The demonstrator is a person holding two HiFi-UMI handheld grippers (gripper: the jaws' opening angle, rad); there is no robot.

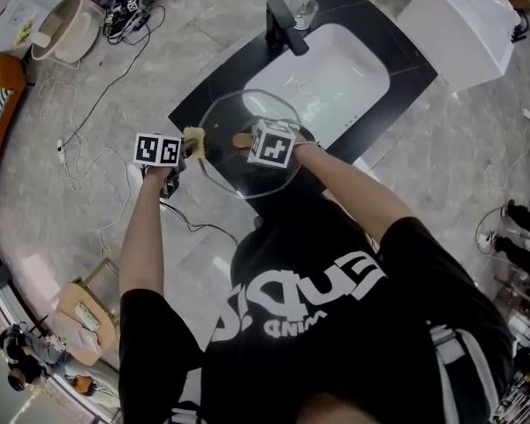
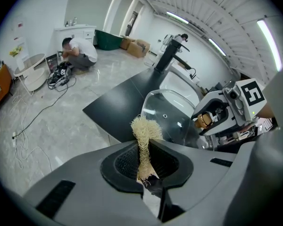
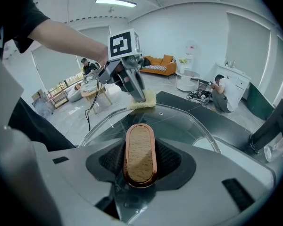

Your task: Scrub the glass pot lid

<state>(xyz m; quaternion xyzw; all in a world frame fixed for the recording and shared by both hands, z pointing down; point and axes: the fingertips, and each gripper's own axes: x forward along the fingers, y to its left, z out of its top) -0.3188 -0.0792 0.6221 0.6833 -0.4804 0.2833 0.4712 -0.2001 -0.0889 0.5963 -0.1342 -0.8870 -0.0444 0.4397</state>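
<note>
The round glass pot lid [image 1: 247, 144] is held up over the black counter, in front of the white sink [image 1: 331, 78]. My right gripper [image 1: 247, 140] is shut on its oval wooden knob [image 3: 140, 154], which has a copper rim, and the glass [image 3: 179, 126] spreads out beyond the jaws. My left gripper [image 1: 193, 140] is shut on a pale yellow fibrous scrubber [image 2: 145, 138]. The scrubber [image 3: 142, 100] rests against the lid's rim on the left side. In the left gripper view the lid [image 2: 167, 119] lies just past the scrubber, with my right gripper [image 2: 212, 119] behind it.
A black faucet [image 1: 284, 25] and a drinking glass [image 1: 304, 9] stand at the sink's far end. A white box [image 1: 464, 25] sits at the right. Cables [image 1: 88, 140] trail over the marble floor at the left. A person [image 2: 80, 51] crouches in the background.
</note>
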